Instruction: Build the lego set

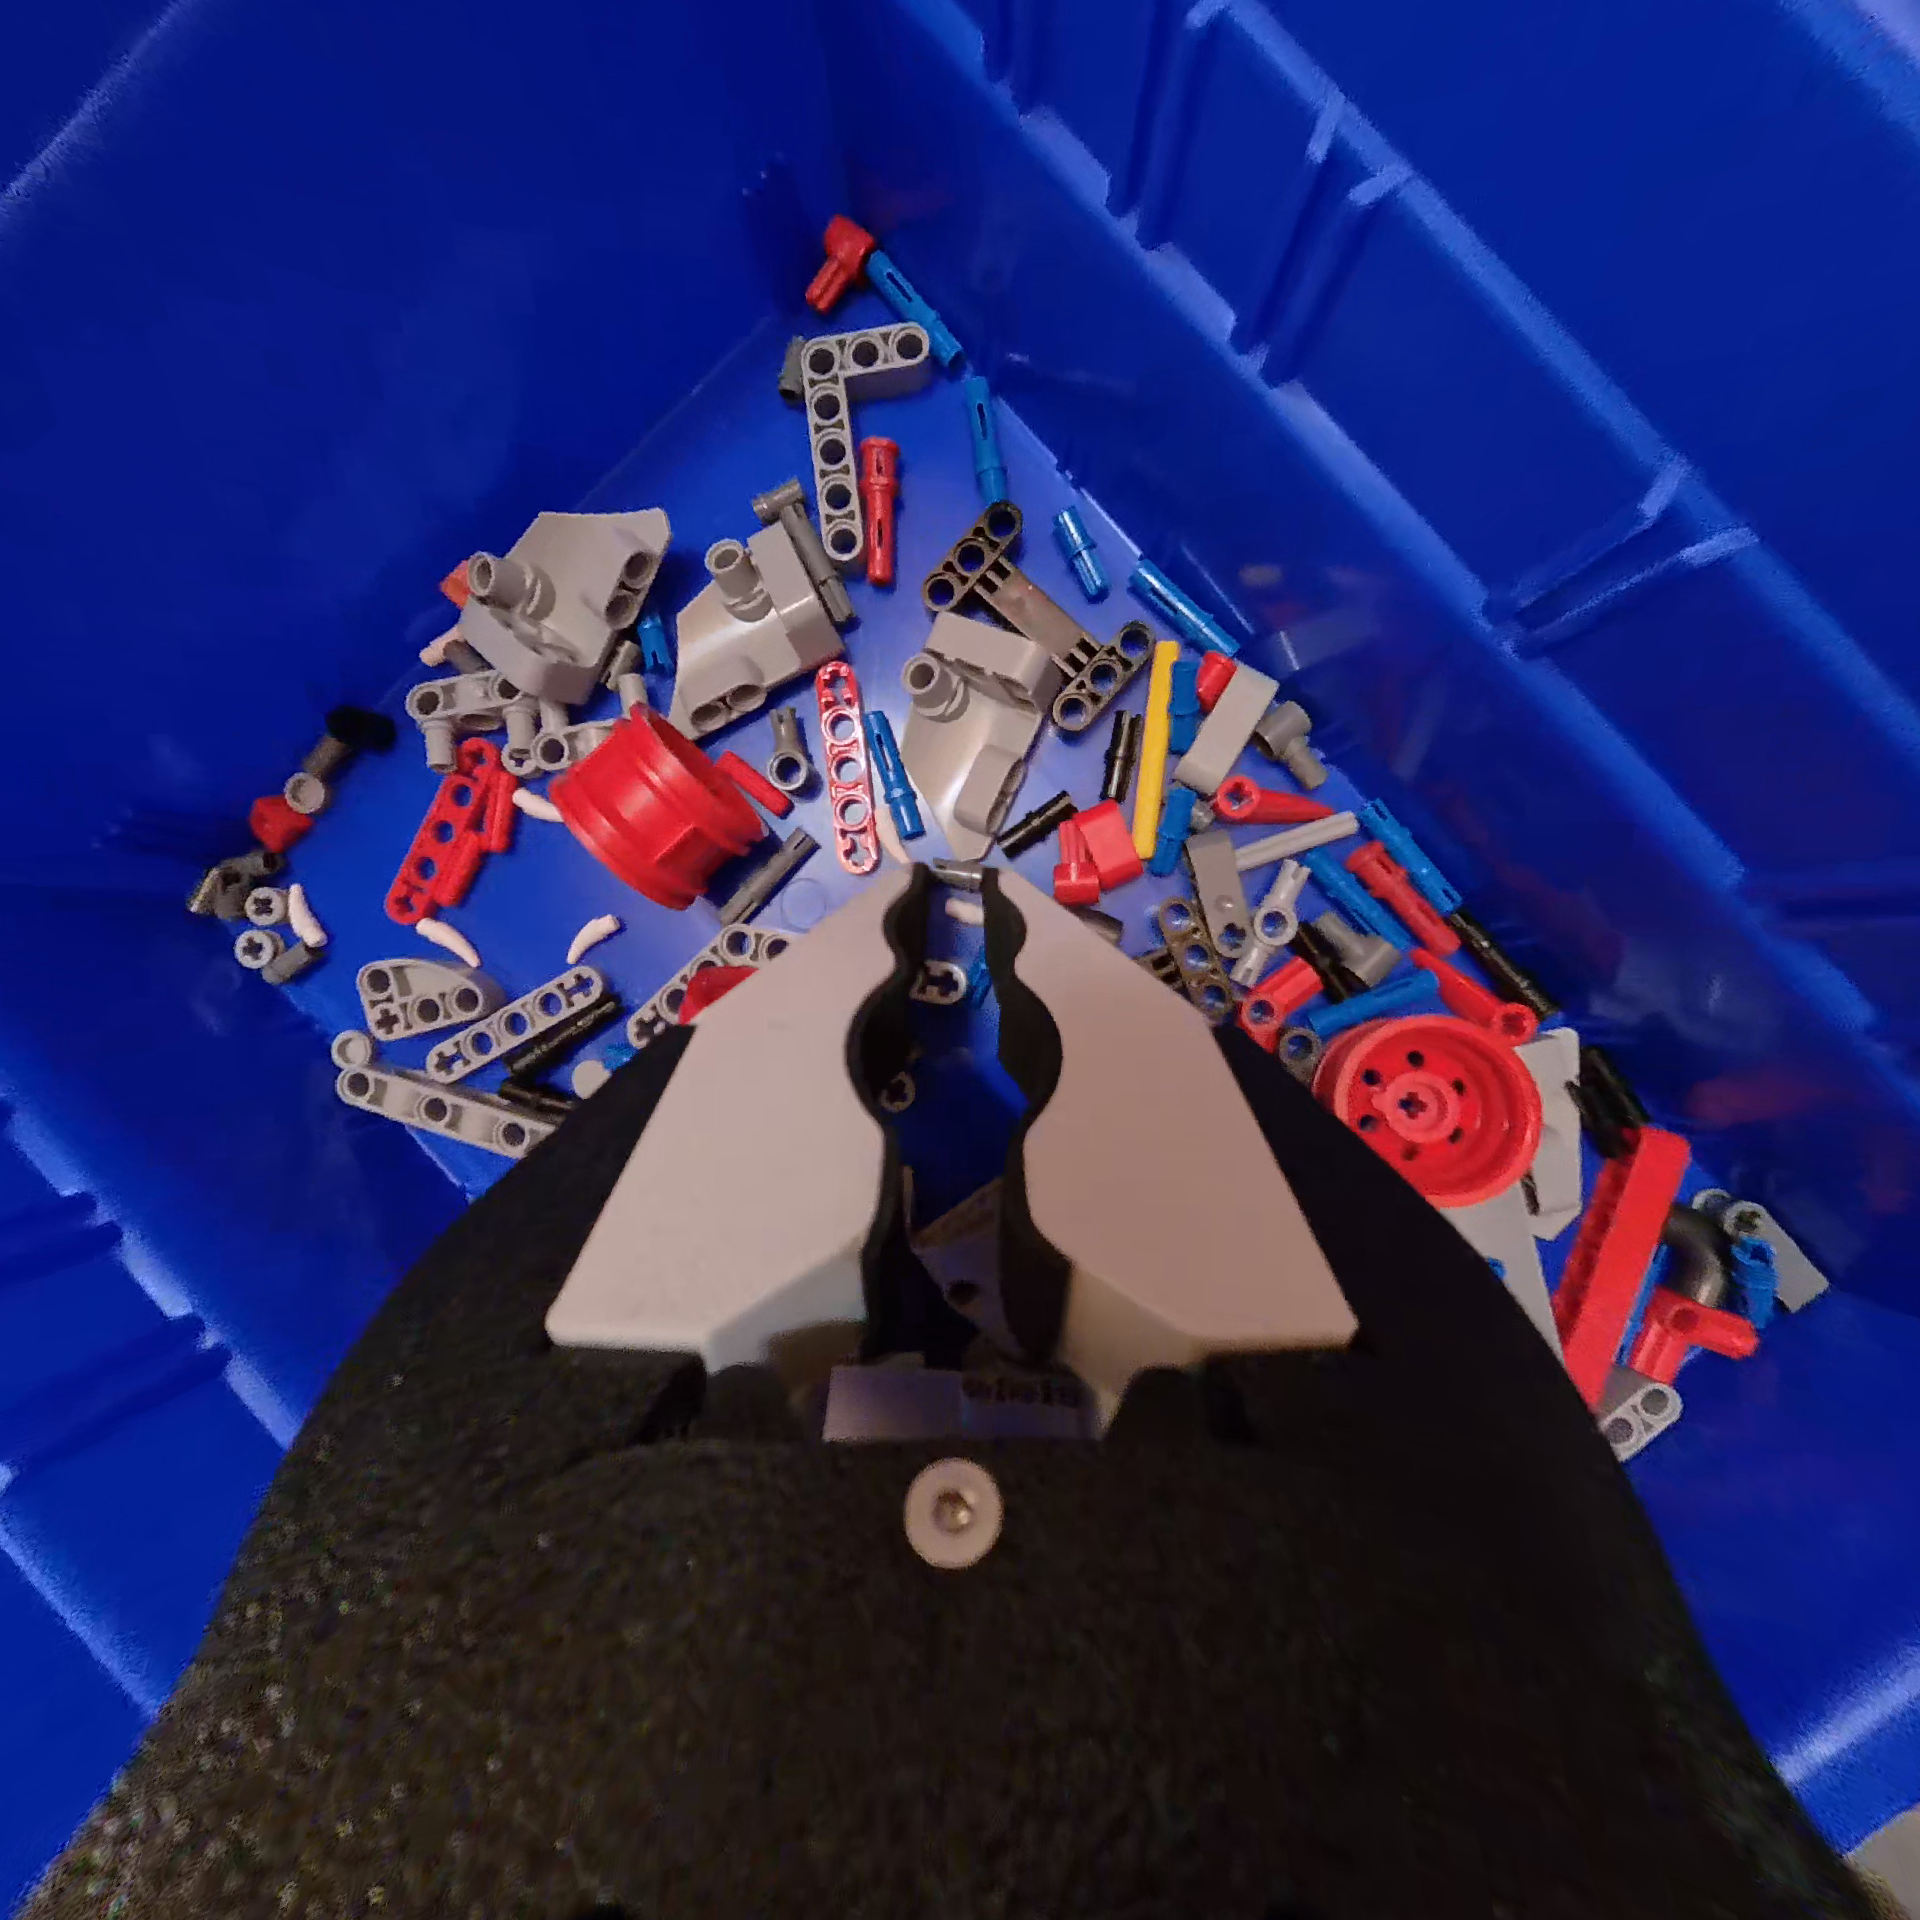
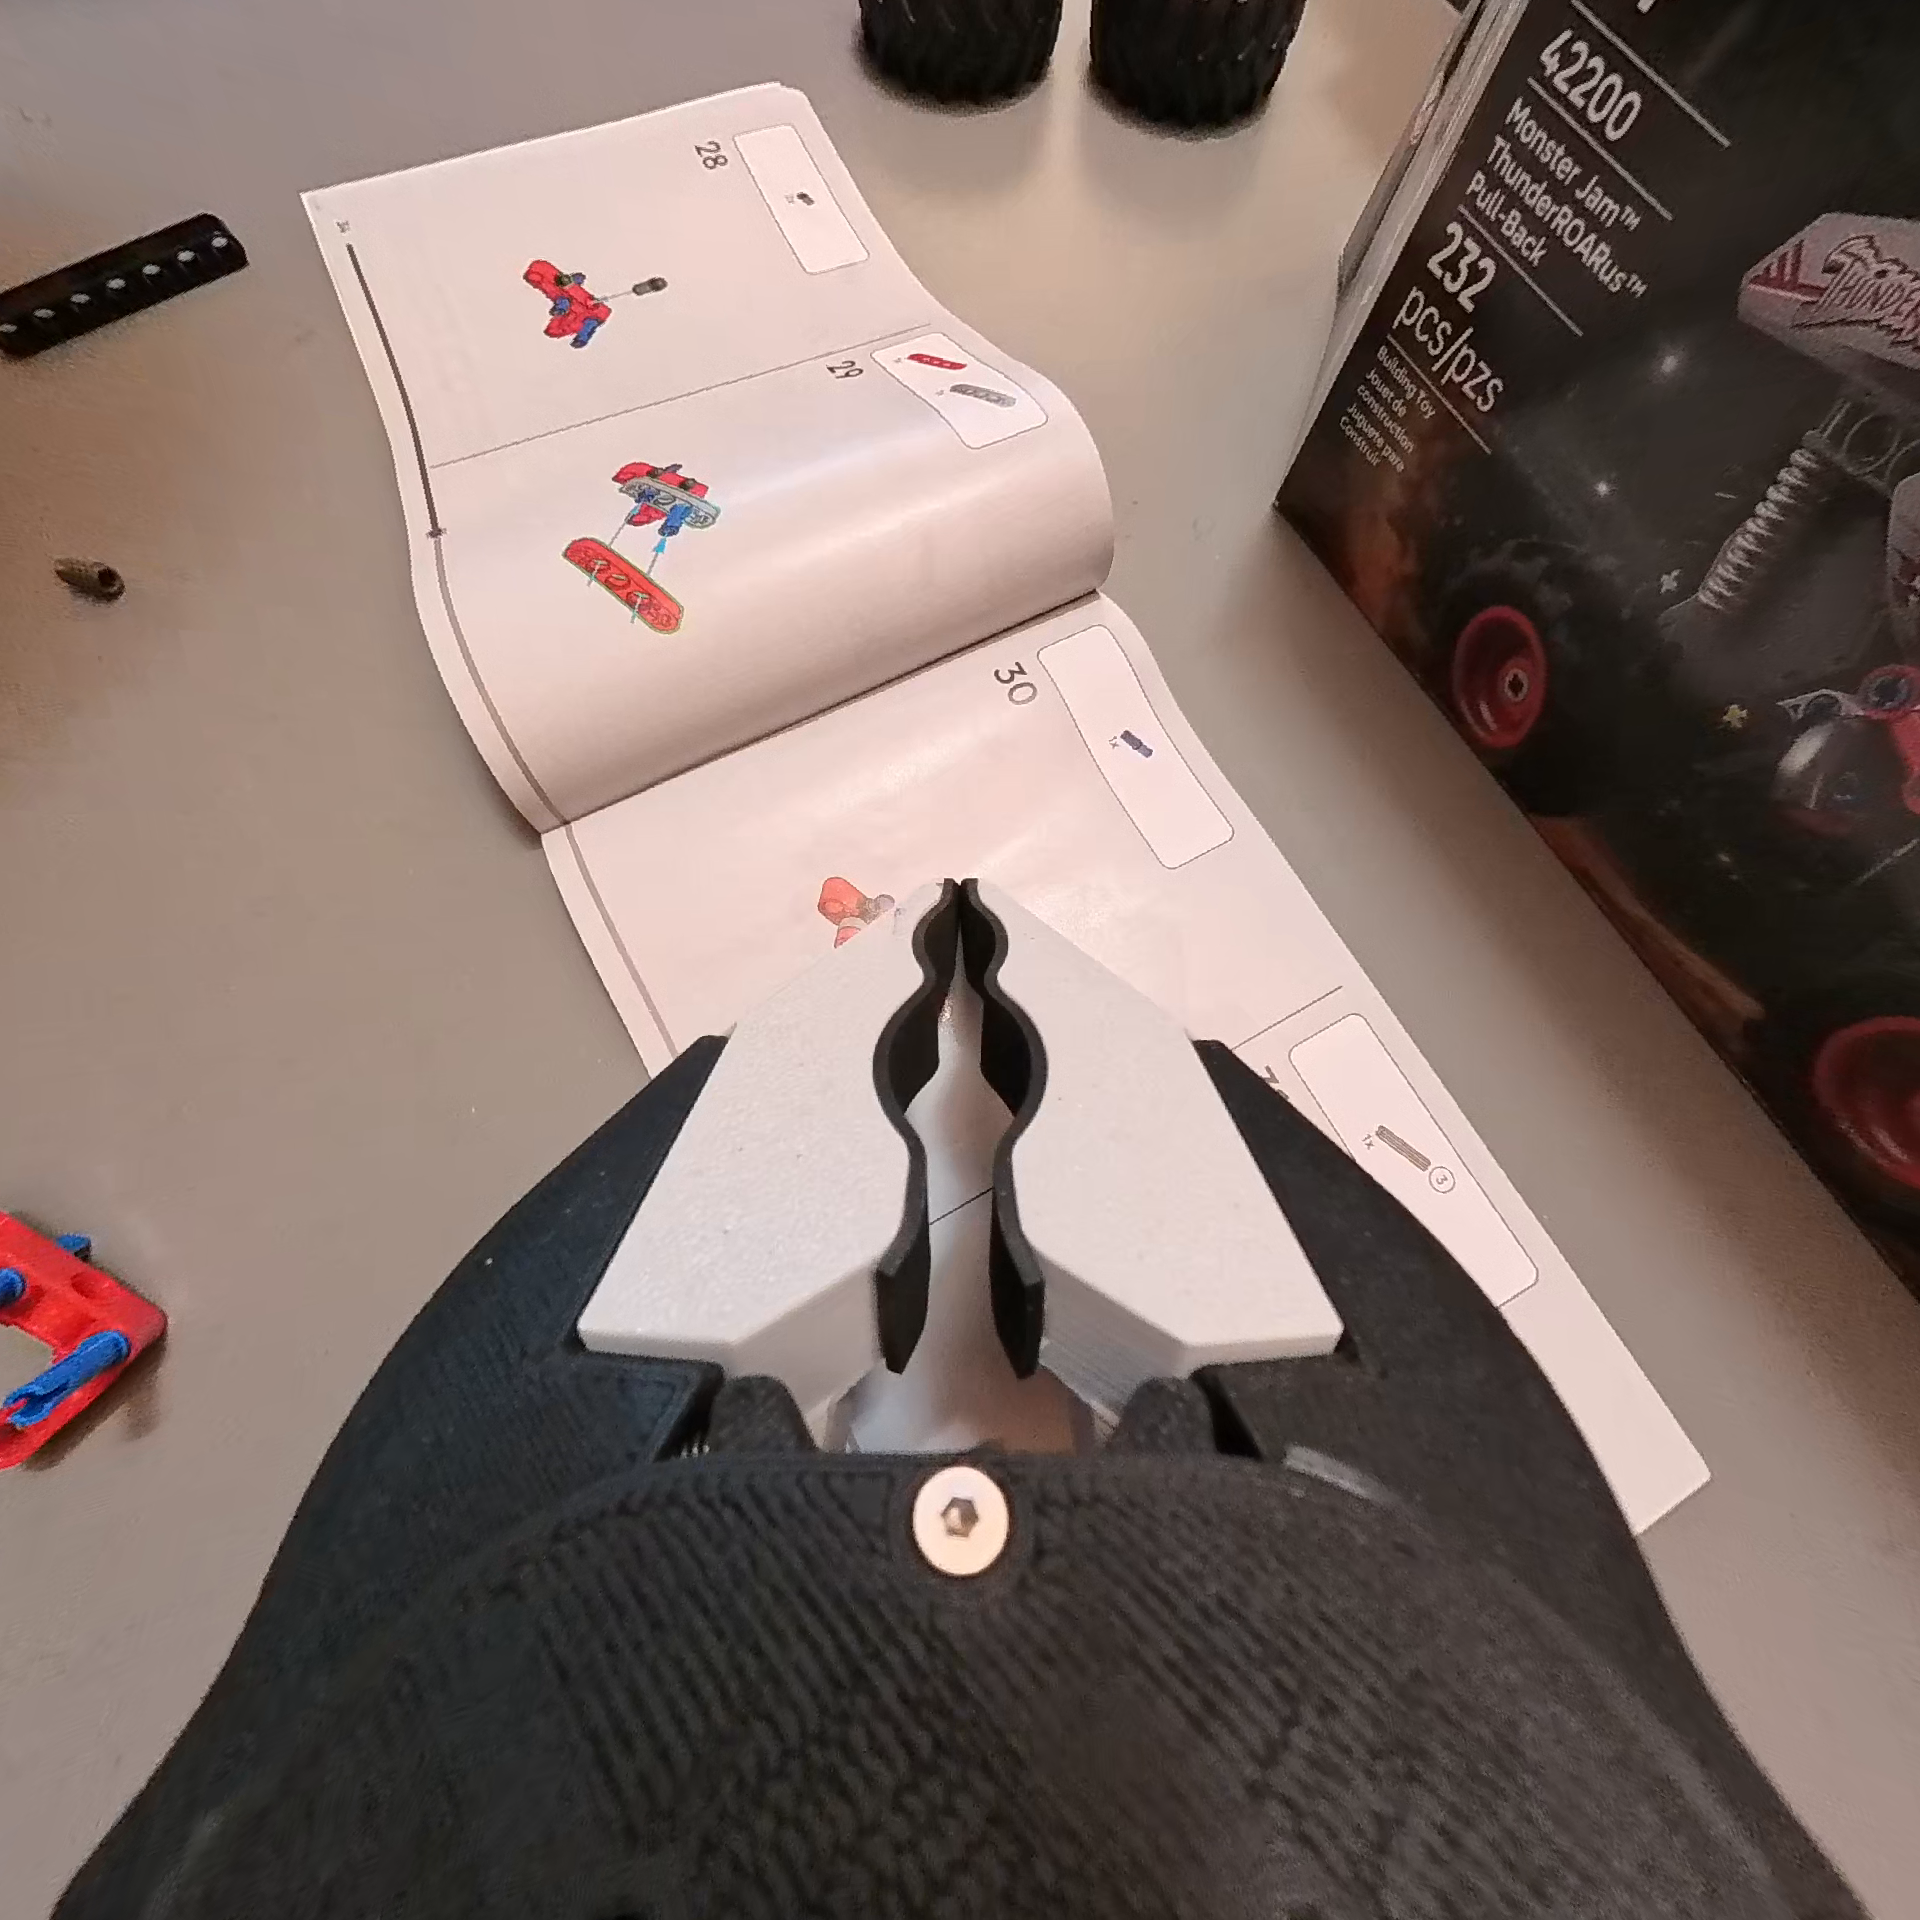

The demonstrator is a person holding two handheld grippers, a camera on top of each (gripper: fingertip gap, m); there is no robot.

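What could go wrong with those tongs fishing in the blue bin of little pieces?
The left tongs seem to pinch a small grey pin only at their tips, so it could slip back into the blue bin. Black pins and red blocks crowd close by, so a wrong piece may get nudged. The right tongs, shut and empty, hang over the open booklet and could shift or crease it.

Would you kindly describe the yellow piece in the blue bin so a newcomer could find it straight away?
Look into the blue bin of loose parts, right of its middle, just beyond the left tongs. The yellow axle lies there as a thin straight stick, between a black pin and a line of blue pins. It is the only yellow piece among red, grey, blue and black ones.
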